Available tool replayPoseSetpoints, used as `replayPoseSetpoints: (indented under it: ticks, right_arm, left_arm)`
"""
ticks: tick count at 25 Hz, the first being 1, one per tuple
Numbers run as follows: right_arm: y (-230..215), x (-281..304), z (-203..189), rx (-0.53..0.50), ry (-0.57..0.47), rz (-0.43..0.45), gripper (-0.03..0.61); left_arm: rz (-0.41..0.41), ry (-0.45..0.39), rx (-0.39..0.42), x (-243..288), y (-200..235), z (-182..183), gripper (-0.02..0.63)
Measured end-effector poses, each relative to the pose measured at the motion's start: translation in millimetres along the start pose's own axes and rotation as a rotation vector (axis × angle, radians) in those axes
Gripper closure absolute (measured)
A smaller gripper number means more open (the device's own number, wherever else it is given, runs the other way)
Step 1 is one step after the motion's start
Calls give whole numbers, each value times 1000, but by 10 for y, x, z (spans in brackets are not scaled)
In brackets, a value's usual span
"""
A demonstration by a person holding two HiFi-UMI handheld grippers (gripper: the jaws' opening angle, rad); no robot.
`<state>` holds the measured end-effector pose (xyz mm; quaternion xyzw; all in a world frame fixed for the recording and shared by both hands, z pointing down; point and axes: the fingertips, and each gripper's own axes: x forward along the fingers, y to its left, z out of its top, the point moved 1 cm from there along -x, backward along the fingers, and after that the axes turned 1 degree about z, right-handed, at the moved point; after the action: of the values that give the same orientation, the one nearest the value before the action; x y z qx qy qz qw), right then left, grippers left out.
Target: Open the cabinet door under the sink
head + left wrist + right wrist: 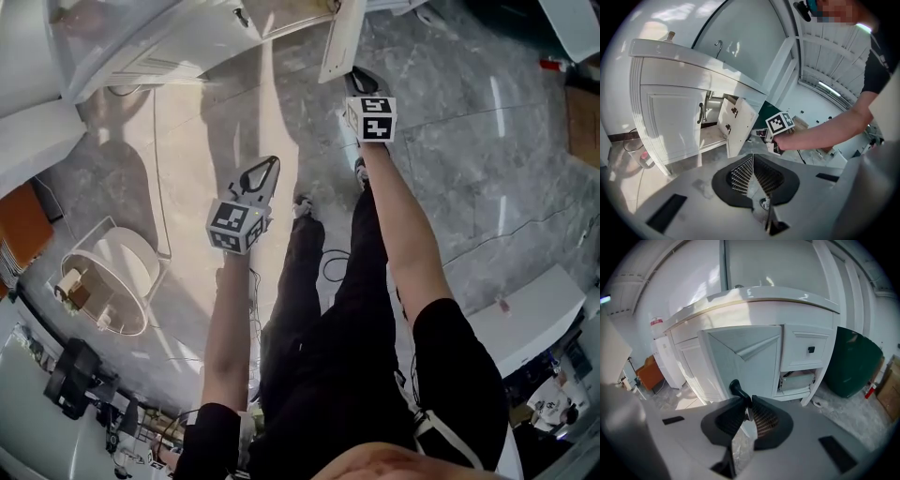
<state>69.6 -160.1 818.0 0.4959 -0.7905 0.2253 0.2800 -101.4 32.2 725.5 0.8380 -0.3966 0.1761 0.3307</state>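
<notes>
White cabinet door [743,357] stands ajar, its dark handle [736,389] clenched by the outstretched right gripper [746,405]; the left gripper [752,164] hovers farther back, jaws together, empty.

The cabinet [806,317] is white throughout, door [740,357] included; the door handle [737,389] is black. The floor [487,159] is grey, marbled with pale veins. The marker cubes [236,226] show black squares on white. The gripping pads [740,176] are black and finely ribbed. The bin [853,362] is dark green; the trousers [328,337] are black.
</notes>
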Motion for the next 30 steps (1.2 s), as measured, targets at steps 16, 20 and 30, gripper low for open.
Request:
replayPoseSetpoints:
  ticks: [16, 20, 30]
  right_arm:
    - [-832, -274, -162, -150, 71, 128, 485]
    - [-1069, -302, -186, -110, 92, 118, 488]
    - [-1476, -355, -190, -131, 143, 140, 494]
  left_arm:
    - [14, -57, -16, 1011, -824, 657, 598]
    - [30, -60, -28, 1179, -991, 710, 598]
    - [49, -72, -49, 1533, -1335, 838, 598]
